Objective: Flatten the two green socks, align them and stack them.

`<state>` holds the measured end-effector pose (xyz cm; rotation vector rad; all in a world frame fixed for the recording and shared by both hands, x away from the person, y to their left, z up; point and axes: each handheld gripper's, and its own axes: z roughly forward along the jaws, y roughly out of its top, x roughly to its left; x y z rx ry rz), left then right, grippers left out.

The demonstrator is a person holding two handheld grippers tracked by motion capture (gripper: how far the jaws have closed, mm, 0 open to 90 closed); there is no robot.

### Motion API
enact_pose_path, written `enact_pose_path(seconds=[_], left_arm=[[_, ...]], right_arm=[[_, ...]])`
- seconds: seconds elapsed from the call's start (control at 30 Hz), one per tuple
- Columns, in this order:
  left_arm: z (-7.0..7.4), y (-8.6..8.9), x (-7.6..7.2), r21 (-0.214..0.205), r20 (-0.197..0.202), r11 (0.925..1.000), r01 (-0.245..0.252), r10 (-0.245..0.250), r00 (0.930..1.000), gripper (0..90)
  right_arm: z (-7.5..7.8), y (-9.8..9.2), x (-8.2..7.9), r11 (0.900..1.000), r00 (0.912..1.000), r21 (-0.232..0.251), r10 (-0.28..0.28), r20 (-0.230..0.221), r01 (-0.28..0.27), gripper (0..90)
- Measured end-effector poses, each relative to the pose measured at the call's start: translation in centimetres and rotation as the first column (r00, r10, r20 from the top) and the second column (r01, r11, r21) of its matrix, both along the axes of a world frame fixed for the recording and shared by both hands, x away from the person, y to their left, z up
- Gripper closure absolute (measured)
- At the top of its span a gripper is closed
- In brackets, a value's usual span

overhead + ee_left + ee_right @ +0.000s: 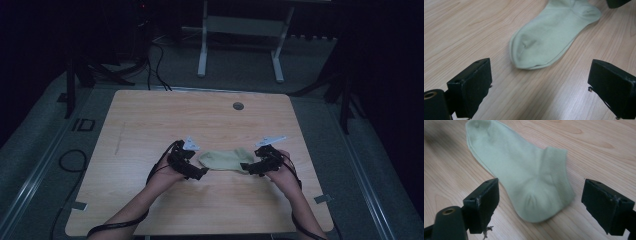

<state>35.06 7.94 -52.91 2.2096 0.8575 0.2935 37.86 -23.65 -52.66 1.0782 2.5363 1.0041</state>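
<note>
The left gripper [196, 172] has its fingers [471, 86] spread wide with nothing between them but bare wood. In the left gripper view the toe end of a pale green ankle sock [551, 32] lies just ahead of the gap, not touched by either pad. The right gripper [251, 167] is spread just as wide. In the right gripper view its fingers [482, 202] stand either side of the sock's heel and ribbed cuff [556, 170], with clear desk showing between each pad and the cloth, so nothing is gripped.

The sock lies flat on the desk [150, 120], stretched out between the two grippers, toe toward the left one and cuff toward the right one. It sits in the near half of the desk, about midway between the left and right edges.

The person's left hand [165, 175] and right hand [282, 172] hold the grippers from the near edge, forearms coming in from below. Each gripper carries a grey three-cornered plate [191, 144] on top. A small round grommet [238, 106] is set in the desk near the far edge. Beyond the far edge stands a white metal frame [202, 45] on the grey floor.
</note>
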Motion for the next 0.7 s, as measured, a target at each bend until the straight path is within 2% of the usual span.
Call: enact_pose_path(seconds=[0.1, 0.2, 0.37, 0.43, 0.63, 0.7], left_arm=[[-0.3, 0.9, -0.2, -0.02, 0.02, 0.9996, -0.022, 0.022, 0.9996, 5.2], [-0.7, 1.7, -0.3, -0.057, 0.008, 0.9976, -0.038, 0.039, 0.9992, 5.3], [-1.6, 2.6, -0.7, -0.042, -0.006, 0.9985, -0.034, 0.034, 0.9994, 5.2], [-2.0, 3.1, -0.9, -0.048, -0.018, 0.9979, -0.044, 0.043, 0.9989, 5.2], [-2.5, 4.7, -1.5, -0.057, -0.013, 0.9945, -0.088, 0.087, 0.9961, 5.3], [-2.7, 5.2, -1.7, -0.056, -0.018, 0.9938, -0.096, 0.095, 0.9953, 5.3]], right_arm=[[0.0, -0.7, -0.2, 0.9998, 0.9997, 0.003, -0.019, 0.014, 0.019, 14.6], [-0.3, -1.4, -0.4, 0.9995, 0.9993, 0.002, -0.032, 0.017, 0.032, 14.6], [-0.9, -2.5, -0.8, 0.9992, 0.9991, -0.004, -0.039, 0.014, 0.039, 14.5], [-1.0, -2.9, -1.0, 0.9991, 0.9989, 0.007, -0.042, 0.019, 0.042, 14.5], [-1.5, -4.4, -1.5, 0.9979, 0.998, 0.018, -0.063, 0.007, 0.063, 14.2], [-1.7, -4.9, -1.7, 0.9967, 0.9968, 0.021, -0.078, 0.015, 0.078, 14.1]])
